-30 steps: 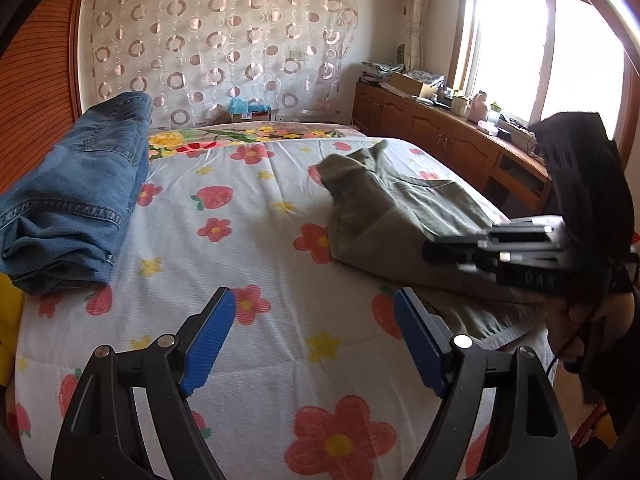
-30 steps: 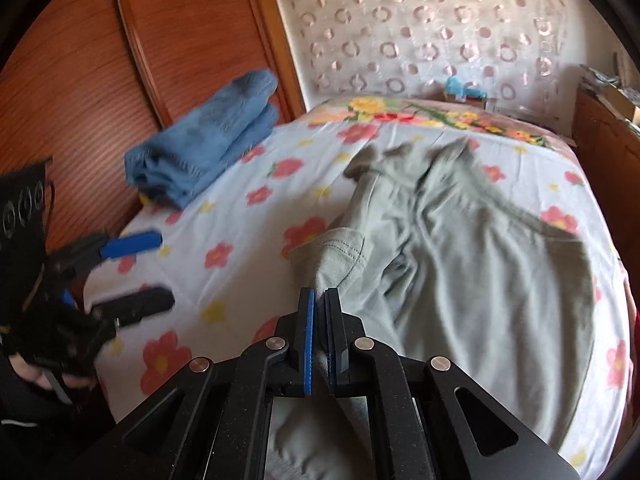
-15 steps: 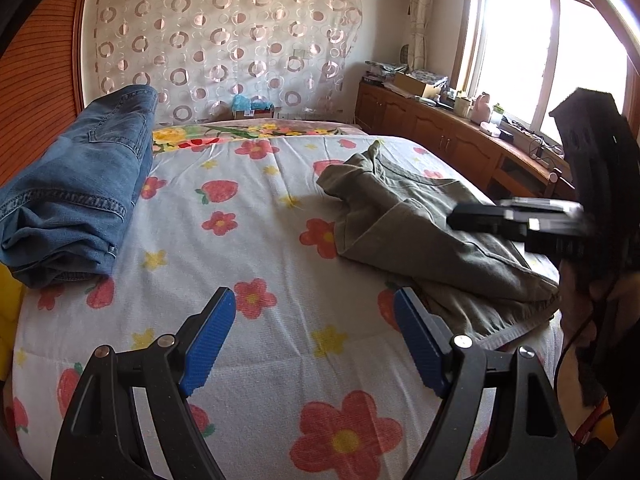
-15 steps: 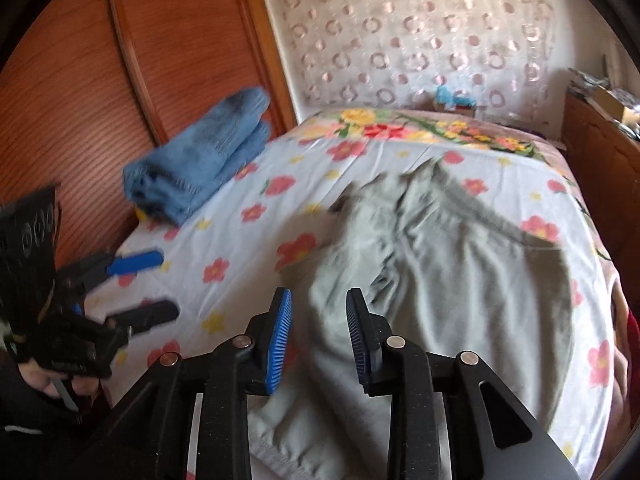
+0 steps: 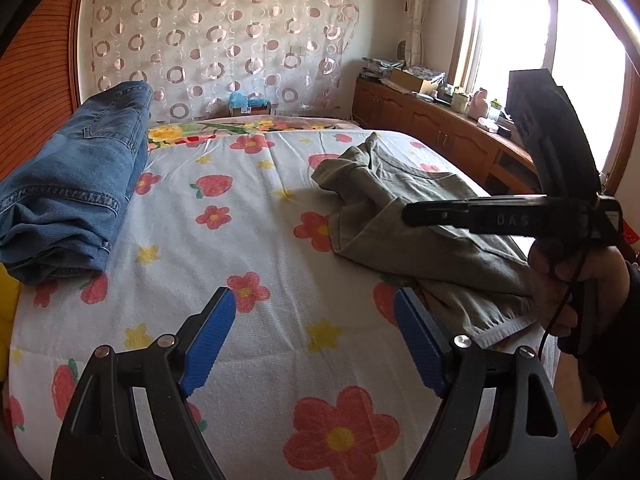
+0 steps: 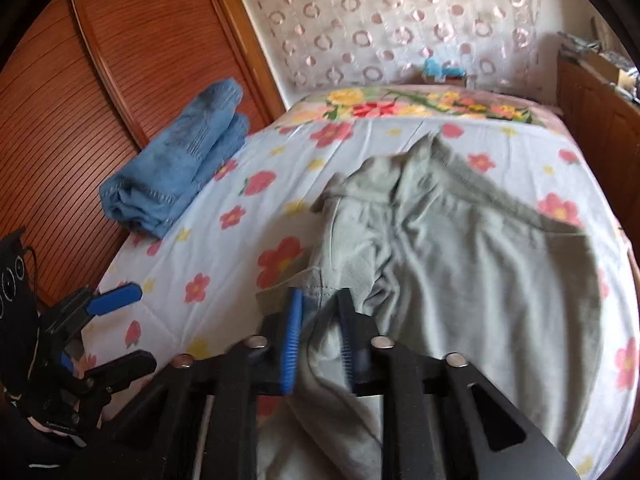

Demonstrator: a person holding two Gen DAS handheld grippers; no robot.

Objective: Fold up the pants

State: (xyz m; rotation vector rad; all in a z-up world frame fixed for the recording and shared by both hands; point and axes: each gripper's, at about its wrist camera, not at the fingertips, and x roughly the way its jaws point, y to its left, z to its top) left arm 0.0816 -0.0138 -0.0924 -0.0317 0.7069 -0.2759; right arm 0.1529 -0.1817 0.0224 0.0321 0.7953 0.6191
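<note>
Olive-green pants (image 6: pixel 460 248) lie rumpled on the right half of the flowered bed (image 6: pixel 240 184); they also show in the left wrist view (image 5: pixel 416 216). My right gripper (image 6: pixel 320 344) is open, its blue-padded jaws hovering low over the near folded edge of the pants, with nothing between them. It shows side-on in the left wrist view (image 5: pixel 412 214). My left gripper (image 5: pixel 316 344) is open and empty over the bare bedspread near the bed's front edge, left of the pants. It also shows in the right wrist view (image 6: pixel 116 320).
Folded blue jeans (image 5: pixel 72 184) lie at the bed's left side against a wooden sliding door (image 6: pixel 120 80). A wooden cabinet (image 5: pixel 448 132) with clutter runs under the window on the right. A patterned curtain (image 5: pixel 224 36) hangs behind the bed.
My right gripper, shut one second ago, opened, let go of the pants' folded edge and now sits low over it. The pants settled on the bed. My left gripper barely moved.
</note>
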